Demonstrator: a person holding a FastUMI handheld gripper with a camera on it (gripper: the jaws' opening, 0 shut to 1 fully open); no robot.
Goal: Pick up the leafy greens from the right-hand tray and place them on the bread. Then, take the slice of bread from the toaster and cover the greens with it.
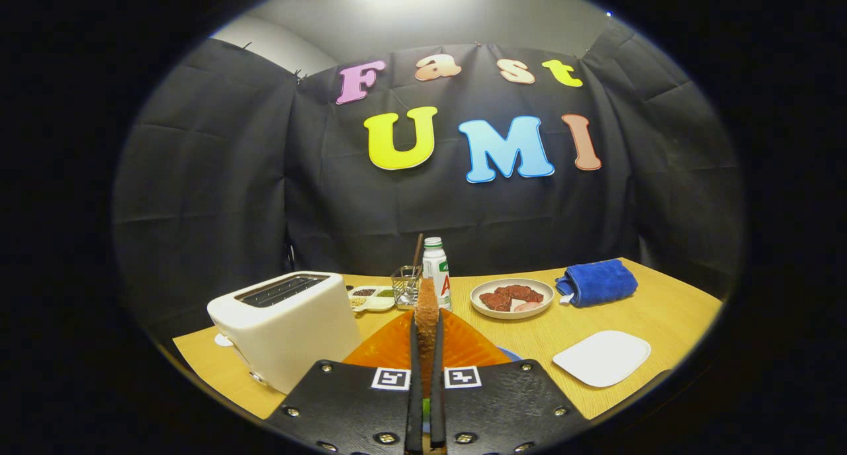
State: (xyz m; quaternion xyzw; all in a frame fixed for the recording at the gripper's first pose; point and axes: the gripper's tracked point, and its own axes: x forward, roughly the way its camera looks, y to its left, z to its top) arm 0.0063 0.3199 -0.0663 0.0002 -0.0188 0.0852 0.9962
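The fingers point(425, 349) stood narrowly apart, clamped on a slice of bread point(427, 309) held upright on edge, its long axis running away from the camera. The toaster point(286, 323) stood near left on the table point(668, 309), its slots seemingly empty. Directly below the slice lay an orange plate point(390, 346); a green sliver between the finger bases was probably the leafy greens point(427, 407), so the coming move was judged downward. A white tray point(602, 357) lay to the right.
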